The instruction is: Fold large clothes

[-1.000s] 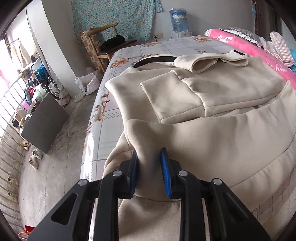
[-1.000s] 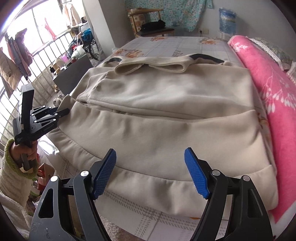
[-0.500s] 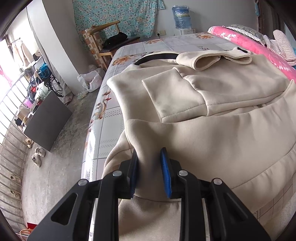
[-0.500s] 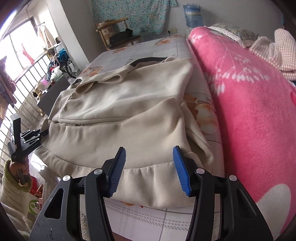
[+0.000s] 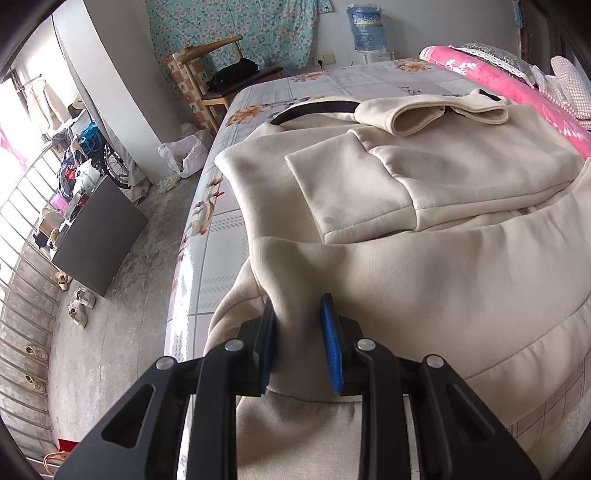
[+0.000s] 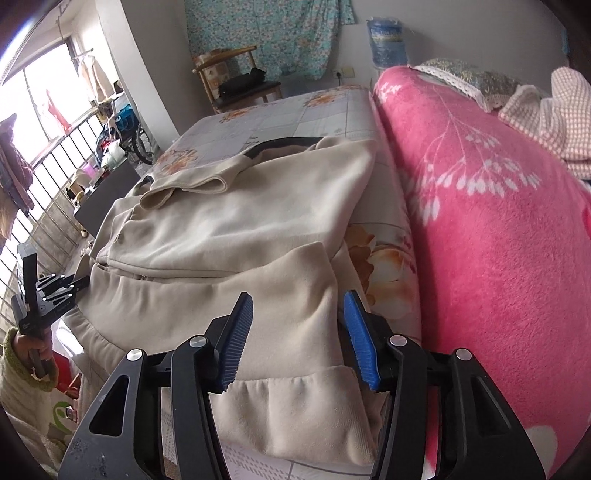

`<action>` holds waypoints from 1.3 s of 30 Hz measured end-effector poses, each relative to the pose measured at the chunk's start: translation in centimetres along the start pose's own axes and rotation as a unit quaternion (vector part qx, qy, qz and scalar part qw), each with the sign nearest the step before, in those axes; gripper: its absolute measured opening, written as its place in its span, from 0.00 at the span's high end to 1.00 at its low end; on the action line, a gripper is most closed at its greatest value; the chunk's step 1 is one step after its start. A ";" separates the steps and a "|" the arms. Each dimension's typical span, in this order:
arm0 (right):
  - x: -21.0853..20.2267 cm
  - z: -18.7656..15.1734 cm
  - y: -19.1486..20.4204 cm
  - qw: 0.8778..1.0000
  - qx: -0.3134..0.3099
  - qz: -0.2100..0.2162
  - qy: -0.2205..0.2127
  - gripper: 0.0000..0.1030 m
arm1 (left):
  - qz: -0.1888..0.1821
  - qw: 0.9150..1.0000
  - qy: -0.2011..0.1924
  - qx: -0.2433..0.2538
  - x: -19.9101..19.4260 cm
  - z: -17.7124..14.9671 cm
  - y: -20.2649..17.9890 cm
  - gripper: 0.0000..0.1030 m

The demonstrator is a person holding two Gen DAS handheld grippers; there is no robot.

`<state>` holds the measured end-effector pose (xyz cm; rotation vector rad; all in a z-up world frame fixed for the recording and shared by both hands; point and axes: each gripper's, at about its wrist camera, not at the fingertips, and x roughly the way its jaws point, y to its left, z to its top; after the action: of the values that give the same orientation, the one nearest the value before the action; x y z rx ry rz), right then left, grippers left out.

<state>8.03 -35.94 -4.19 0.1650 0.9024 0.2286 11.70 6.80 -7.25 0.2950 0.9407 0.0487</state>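
Observation:
A large cream hoodie (image 5: 424,206) lies spread on the bed, sleeves folded across its front; it also shows in the right wrist view (image 6: 236,236). My left gripper (image 5: 297,334) is shut on a bunch of the hoodie's lower left corner at the bed's near edge. My right gripper (image 6: 297,334) is open, its blue pads (image 6: 356,332) straddling the hoodie's lower right corner by the ribbed hem (image 6: 295,398). The left gripper also shows in the right wrist view (image 6: 55,291), at the hoodie's left side.
A thick pink blanket (image 6: 498,240) lies along the bed's right side, close to my right gripper. The floral bedsheet (image 5: 221,243) is bare on the left. A wooden chair (image 5: 221,74), a water jug (image 5: 364,27) and a dark cabinet (image 5: 99,236) stand on the floor beyond.
My right gripper swung right along the hem to the hoodie's right corner, its jaws narrowing around the cloth. My left gripper kept its hold and stayed roughly in place.

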 end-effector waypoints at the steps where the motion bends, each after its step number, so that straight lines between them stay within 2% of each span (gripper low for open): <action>1: 0.4 -0.1 -0.3 1.000 0.008 0.006 0.010 0.54 | 0.001 1.000 0.001 0.000 0.0 0.0 0.0 0.77; 4: 0.5 -0.6 -0.7 0.999 0.020 0.026 0.022 0.61 | 0.002 1.000 0.002 -0.002 0.0 0.0 -0.1 0.77; 9: -0.3 -1.2 -0.6 0.998 0.019 0.051 0.033 0.61 | 0.000 1.000 0.002 -0.006 0.0 0.0 0.0 0.77; 12: 0.6 -0.6 -1.4 0.997 0.035 0.053 0.054 0.63 | -0.002 1.000 0.002 -0.008 0.0 -0.1 0.1 0.77; 15: 2.1 0.1 -2.7 0.992 0.068 0.078 0.070 0.73 | -0.002 1.000 0.004 -0.010 0.0 0.0 0.1 0.77; 18: 2.7 0.8 -2.7 0.990 0.076 0.092 0.080 0.77 | -0.004 1.000 0.006 -0.012 0.0 0.0 0.2 0.77; 21: 2.0 0.9 -1.4 0.992 0.050 0.084 0.083 0.89 | -0.009 1.000 0.008 -0.020 0.1 0.1 0.5 0.77; 23: 0.9 0.9 0.0 0.995 0.015 0.071 0.074 0.91 | -0.012 1.000 0.008 -0.025 0.1 0.0 0.6 0.77; 28: 0.0 0.7 2.7 0.997 -0.051 -0.002 0.060 0.92 | -0.014 0.999 0.013 -0.035 0.1 0.1 0.7 0.77; 39: 1.8 0.6 3.8 0.989 -0.096 -0.087 0.069 0.93 | -0.029 0.998 0.022 -0.052 0.2 0.3 1.3 0.77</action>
<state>9.04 -31.83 -4.28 -0.1098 1.0211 0.1645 12.15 7.98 -6.94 0.1706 0.9864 0.0509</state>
